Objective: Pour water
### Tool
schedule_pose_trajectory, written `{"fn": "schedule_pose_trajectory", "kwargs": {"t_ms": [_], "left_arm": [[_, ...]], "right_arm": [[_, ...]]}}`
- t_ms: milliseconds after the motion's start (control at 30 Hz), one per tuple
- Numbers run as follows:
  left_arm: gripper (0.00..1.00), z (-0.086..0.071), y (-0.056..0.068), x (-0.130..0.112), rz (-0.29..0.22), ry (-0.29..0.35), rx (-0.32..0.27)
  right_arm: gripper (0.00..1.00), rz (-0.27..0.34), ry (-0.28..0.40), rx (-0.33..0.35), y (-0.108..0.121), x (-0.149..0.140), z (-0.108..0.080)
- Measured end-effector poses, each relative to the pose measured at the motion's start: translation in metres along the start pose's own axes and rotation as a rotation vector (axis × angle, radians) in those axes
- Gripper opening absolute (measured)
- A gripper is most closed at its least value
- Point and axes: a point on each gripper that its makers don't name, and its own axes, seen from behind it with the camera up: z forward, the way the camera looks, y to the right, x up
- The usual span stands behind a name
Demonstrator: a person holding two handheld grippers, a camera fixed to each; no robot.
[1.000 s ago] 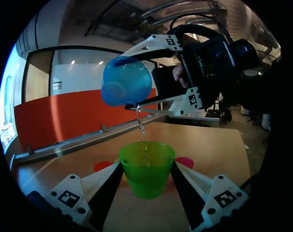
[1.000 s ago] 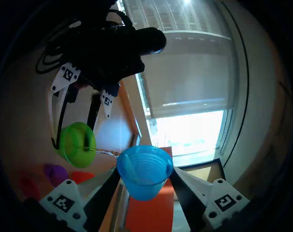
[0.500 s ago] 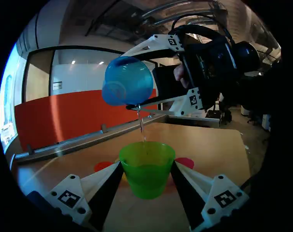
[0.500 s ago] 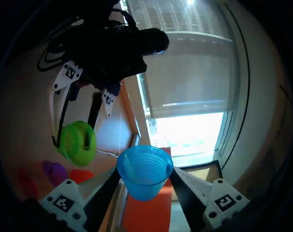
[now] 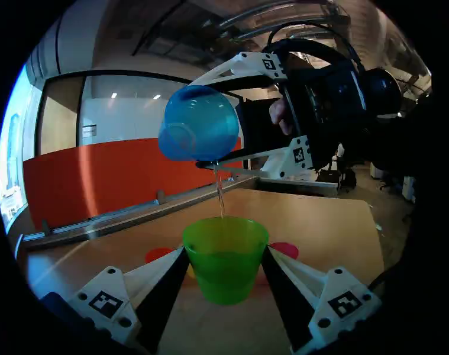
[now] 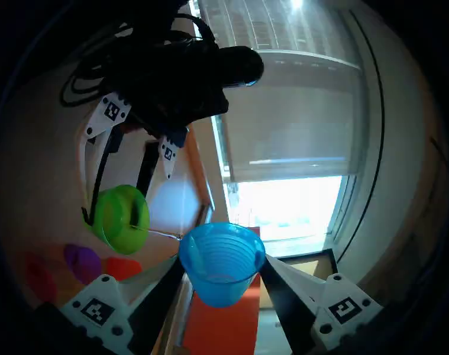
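Note:
My left gripper [image 5: 225, 266] is shut on a green cup [image 5: 225, 265], held upright above the wooden table [image 5: 319, 219]. Above it, the right gripper [image 5: 215, 121] holds a blue cup [image 5: 197, 124] tipped on its side, and a thin stream of water [image 5: 219, 192] runs from its rim into the green cup. In the right gripper view, my right gripper [image 6: 222, 273] is shut on the blue cup [image 6: 222, 269], and a thin line of water joins its rim to the green cup [image 6: 119, 219], which is held by the left gripper [image 6: 115, 216] at the left.
Flat coloured discs lie on the table behind the green cup: a red disc [image 5: 158, 254] and a pink disc [image 5: 283, 248]. In the right gripper view lie a purple disc [image 6: 82, 262] and an orange disc [image 6: 122, 267]. An orange wall panel [image 5: 106, 177] stands past the table's far edge. A bright window [image 6: 283, 204] is ahead.
The blue cup has shifted slightly right and up and stays tipped. Water keeps falling and the level in the green cup has risen. The green cup has stayed still.

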Motion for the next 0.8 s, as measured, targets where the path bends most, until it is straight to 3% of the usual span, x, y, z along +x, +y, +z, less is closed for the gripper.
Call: {"fn": "schedule_pose_trajectory", "kwargs": {"t_ms": [800], "left_arm": [[0.83, -0.0027, -0.0007, 0.0039, 0.002, 0.008, 0.003]], "right_arm": [[0.9, -0.06, 0.0, -0.008, 0.0049, -0.0005, 0.002]]}}
